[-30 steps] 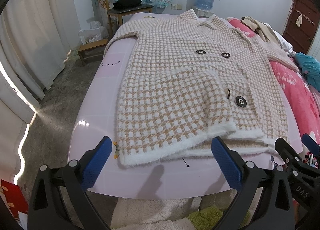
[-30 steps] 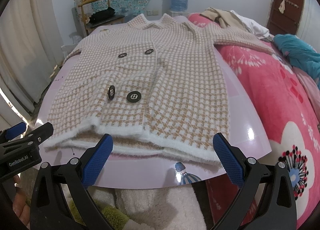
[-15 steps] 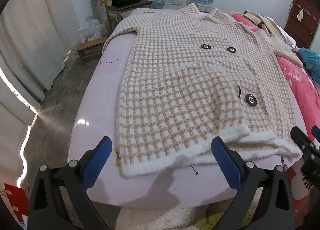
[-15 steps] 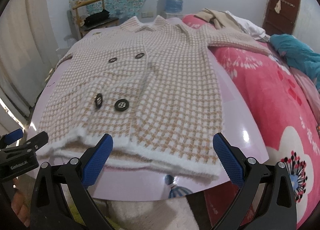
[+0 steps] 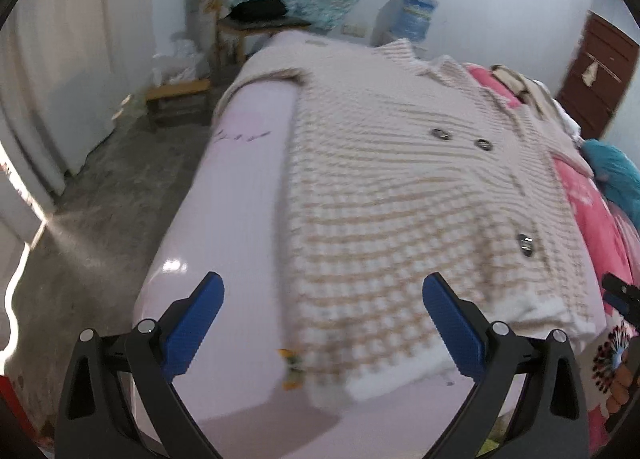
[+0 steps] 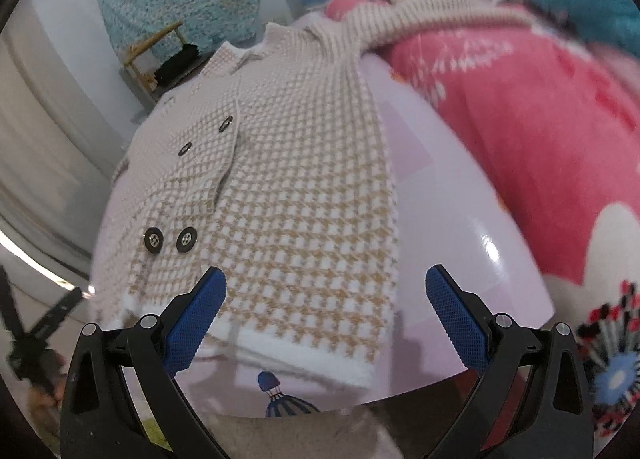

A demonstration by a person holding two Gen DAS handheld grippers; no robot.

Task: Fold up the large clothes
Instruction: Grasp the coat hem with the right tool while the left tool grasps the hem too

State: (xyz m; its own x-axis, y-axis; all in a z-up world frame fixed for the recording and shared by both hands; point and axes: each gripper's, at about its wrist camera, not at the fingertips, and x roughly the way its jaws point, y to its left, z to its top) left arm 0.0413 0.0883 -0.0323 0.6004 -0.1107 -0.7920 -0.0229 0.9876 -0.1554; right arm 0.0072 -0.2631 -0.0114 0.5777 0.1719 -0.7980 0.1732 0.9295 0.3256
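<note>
- A large knitted coat [image 5: 400, 219], cream and tan houndstooth with dark buttons, lies face up and spread flat on a glossy pale-pink tabletop [image 5: 236, 219]. Its collar points away from the cameras, and its white fluffy hem [image 6: 304, 351] is the nearest part.
- The left hand-held gripper [image 5: 323, 323] is released, blue pads wide apart and holding nothing. It hovers over the coat's near left hem corner.
- The right hand-held gripper [image 6: 326, 319] is likewise released and empty, poised above the hem near the right corner.
- One sleeve [image 6: 432, 19] trails off the tabletop onto a pink floral blanket [image 6: 540, 139] on the right.
- A wooden chair [image 5: 248, 19] and a water jug [image 5: 414, 15] stand by the far wall.
- Risk, as a judgement: the front panels overlap loosely, so a shallow pinch at the hem may catch only the top layer and leave the back behind, giving a crooked fold.
- Risk: the thick, fluffy knit could slip from the pads once lifted, and the trailing sleeve may drag on the blanket and twist the coat.
- Risk: the tabletop looks slick, so a sideways pull might slide the whole coat instead of folding it.
- Compared with half a second ago, both views sit closer to the hem and are motion-blurred. The right view is now tilted, showing the coat slanting to the left. Both hand-held grippers remain as wide apart as before.
</note>
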